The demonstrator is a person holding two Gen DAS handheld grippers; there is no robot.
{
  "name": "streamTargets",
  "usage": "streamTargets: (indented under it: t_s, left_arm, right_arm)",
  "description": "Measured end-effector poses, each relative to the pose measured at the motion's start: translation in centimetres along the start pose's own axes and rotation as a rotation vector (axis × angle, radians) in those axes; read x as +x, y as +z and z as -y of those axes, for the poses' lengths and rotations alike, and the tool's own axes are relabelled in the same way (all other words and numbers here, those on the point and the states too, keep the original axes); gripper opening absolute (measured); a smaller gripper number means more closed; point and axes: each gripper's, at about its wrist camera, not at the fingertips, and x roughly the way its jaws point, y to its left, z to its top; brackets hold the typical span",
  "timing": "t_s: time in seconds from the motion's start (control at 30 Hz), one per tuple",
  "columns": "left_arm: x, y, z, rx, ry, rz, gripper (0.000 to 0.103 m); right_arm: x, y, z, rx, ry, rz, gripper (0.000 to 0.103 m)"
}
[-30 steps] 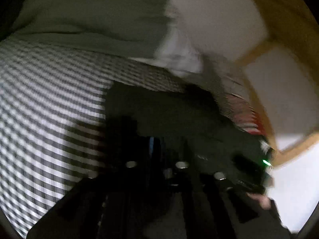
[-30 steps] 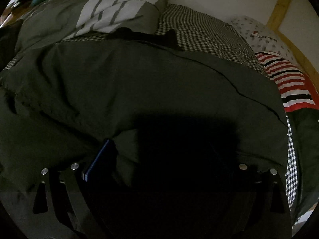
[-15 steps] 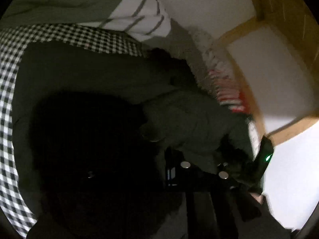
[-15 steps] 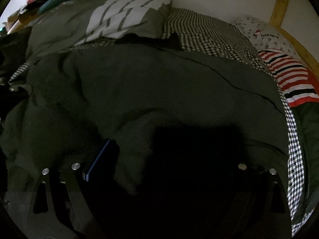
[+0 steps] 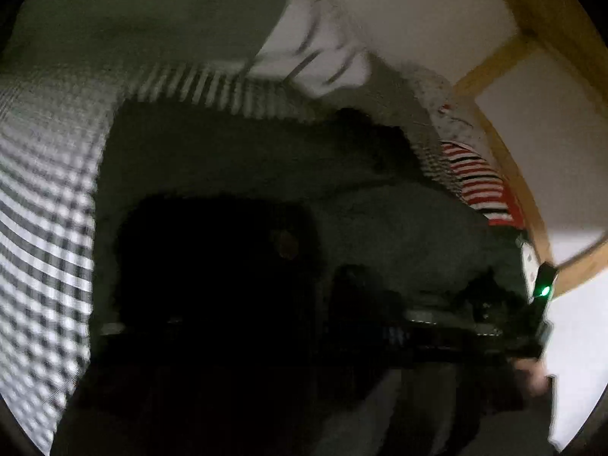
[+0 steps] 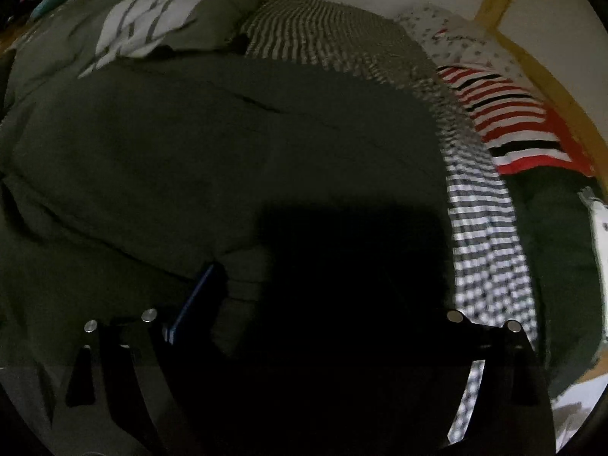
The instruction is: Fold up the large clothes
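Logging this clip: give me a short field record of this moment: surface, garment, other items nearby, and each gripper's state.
surface: bed with checked sheet
garment: large dark green garment, spread flat across the sheet
nearby: red striped cloth at the right edge; grey and white striped pillow at the far end
left gripper: too dark to see in its own view; jaws have just been opening
right gripper: open, jaws wide over the garment, nothing gripped
lighting: dim, both views motion-blurred

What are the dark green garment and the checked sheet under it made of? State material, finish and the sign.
Dark green garment: probably a thick matte woven fabric, cotton-like; it lies in soft bulky folds with a stitched seam and no shine. Checked sheet: thin woven cloth, likely cotton; flat, matte, black-and-white gingham. Blur leaves both uncertain.
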Motion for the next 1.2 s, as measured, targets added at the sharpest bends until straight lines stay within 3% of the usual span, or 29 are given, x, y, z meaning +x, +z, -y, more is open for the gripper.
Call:
streamTargets:
  t_s: [0.03, 0.1, 0.2, 0.27, 0.33, 0.43, 0.5, 0.63, 0.77, 0.87, 0.97, 1.07, 1.2]
  left_arm:
    - [-1.3, -1.0, 1.6, 0.057, 0.017, 0.056, 0.095]
    - [-1.8, -2.9, 4.1, 0.164, 0.111, 0.098, 0.095]
    - [1.0, -4.4, 4.5, 0.236, 0.279, 0.027, 0.095]
    - [2.8, -5.0, 2.6, 0.182, 0.255, -0.034, 0.097]
    - [2.1, -5.3, 2.3, 0.161, 0.236, -0.019, 0.097]
    - [-1.4, -6.4, 2.8, 0.133, 0.203, 0.044, 0.097]
    - [-4.1, -8.3, 3.2, 0.137, 0.183, 0.117, 0.097]
    - [-5.6, -13.3, 3.8, 0.175, 0.232, 0.133, 0.097]
    - [-2.1, -16.5, 2.8, 0.253, 0.329, -0.016, 0.097]
    - [-2.8, -17.6, 2.9, 0.3, 0.341, 0.019, 0.097]
    - [-2.9, -18.5, 2.9, 0.319, 0.367, 0.048, 0.097]
    - [-3.4, -19.6, 3.2, 0.289, 0.399, 0.065, 0.097]
    - [-5.2, -22.2, 2.5, 0.249, 0.389, 0.113, 0.097]
  right_arm:
    - [-1.8, -0.4, -0.2, 0.011, 0.043, 0.035, 0.089]
    - [-3.3, -1.3, -1.2, -0.023, 0.049, 0.06, 0.093]
    - [-0.9, -2.7, -3.3, -0.137, -0.01, -0.004, 0.093]
    - [0.3, -3.2, -2.9, -0.127, 0.012, -0.009, 0.094]
    - [-1.3, -3.6, -2.1, -0.088, 0.024, -0.018, 0.094]
    - [-5.1, -5.3, -0.8, -0.06, 0.039, 0.023, 0.094]
    - [-5.6, -7.1, -0.4, -0.051, 0.081, -0.01, 0.094]
    - [-2.0, -9.5, -1.9, -0.121, 0.033, -0.024, 0.1]
    - [-2.8, -9.5, -2.1, -0.095, 0.015, -0.034, 0.1]
    - [-6.3, -11.0, -2.4, -0.102, 0.07, 0.002, 0.1]
    - [-5.5, -12.6, -4.2, -0.187, 0.07, -0.024, 0.1]
    - [-5.2, -14.3, -3.4, -0.131, 0.087, -0.001, 0.1]
    - [-6.6, -16.3, -2.7, -0.125, 0.109, 0.005, 0.1]
